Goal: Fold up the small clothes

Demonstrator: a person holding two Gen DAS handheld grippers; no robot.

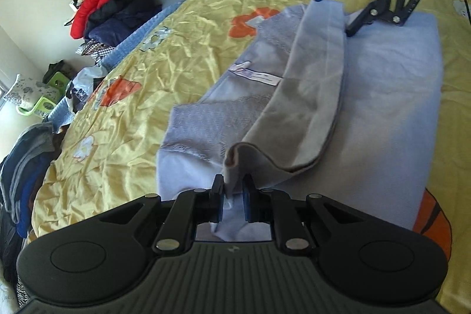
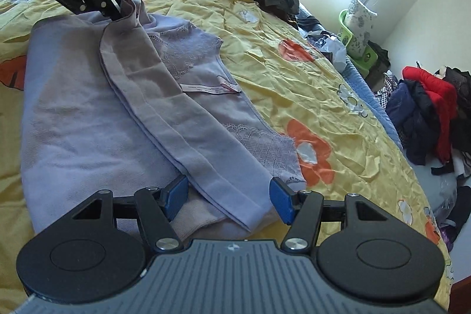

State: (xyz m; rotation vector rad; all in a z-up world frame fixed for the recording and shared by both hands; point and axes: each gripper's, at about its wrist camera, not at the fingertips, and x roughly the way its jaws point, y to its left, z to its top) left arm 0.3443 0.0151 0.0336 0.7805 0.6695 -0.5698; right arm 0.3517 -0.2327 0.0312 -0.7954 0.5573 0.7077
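One pale lilac garment [image 2: 88,114] lies on a bed covered by a crinkled yellow sheet [image 2: 294,84] printed with orange and white flowers. The garment is soft knit with lace-patterned panels and one white label [image 2: 210,88]; a long folded band of it runs between two handheld grippers. The left gripper [image 1: 234,197] is closed, pinching one end of that band. The right gripper [image 2: 229,197] stands with its jaws apart, its blue pads on either side of the band's other end without pressing it. A green basket [image 2: 357,49] beside the bed holds a patterned cushion. Piles of dark and red clothes [image 2: 424,114] lie beyond.
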